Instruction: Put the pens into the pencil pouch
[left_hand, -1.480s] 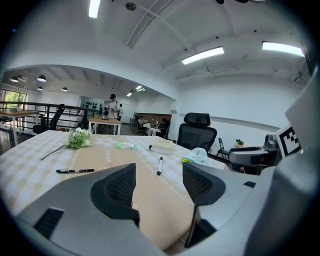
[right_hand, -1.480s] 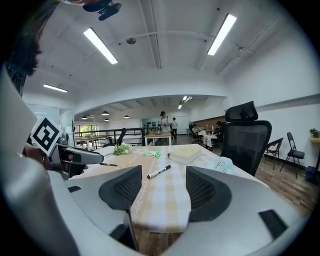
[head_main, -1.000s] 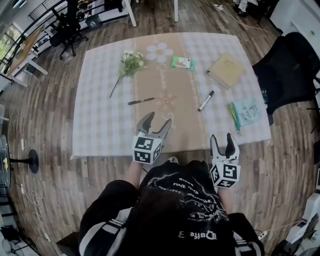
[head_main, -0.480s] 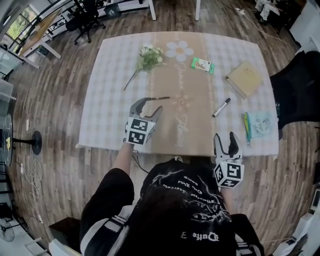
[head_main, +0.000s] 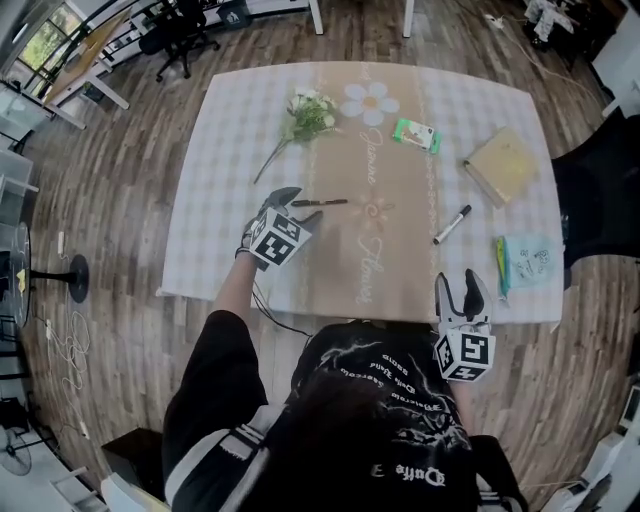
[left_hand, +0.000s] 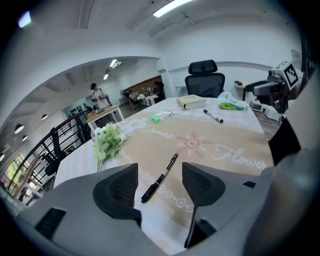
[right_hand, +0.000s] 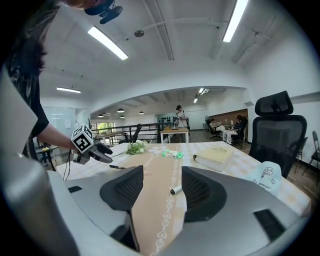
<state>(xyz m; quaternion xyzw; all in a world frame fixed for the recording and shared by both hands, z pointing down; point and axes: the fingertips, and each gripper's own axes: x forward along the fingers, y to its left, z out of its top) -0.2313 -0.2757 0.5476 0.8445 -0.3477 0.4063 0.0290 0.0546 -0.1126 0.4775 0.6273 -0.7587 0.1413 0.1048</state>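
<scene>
Head view: the left hand-held gripper (head_main: 292, 203) hangs wide open over the table (head_main: 215, 150), by the black pen (head_main: 322, 202). The marker (head_main: 452, 224) lies nearer the right edge and the pencil pouch (head_main: 528, 262) at it. The right hand-held gripper (head_main: 462, 287) is at the near edge.

Left gripper view: the pen lies untouched, framed by the parted jaws.

Right gripper view: the jaws are apart and empty, having just been closing slightly.

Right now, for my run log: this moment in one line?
left tool: open, lined up on black pen | right tool: open, jaws just closing a little, empty
</scene>
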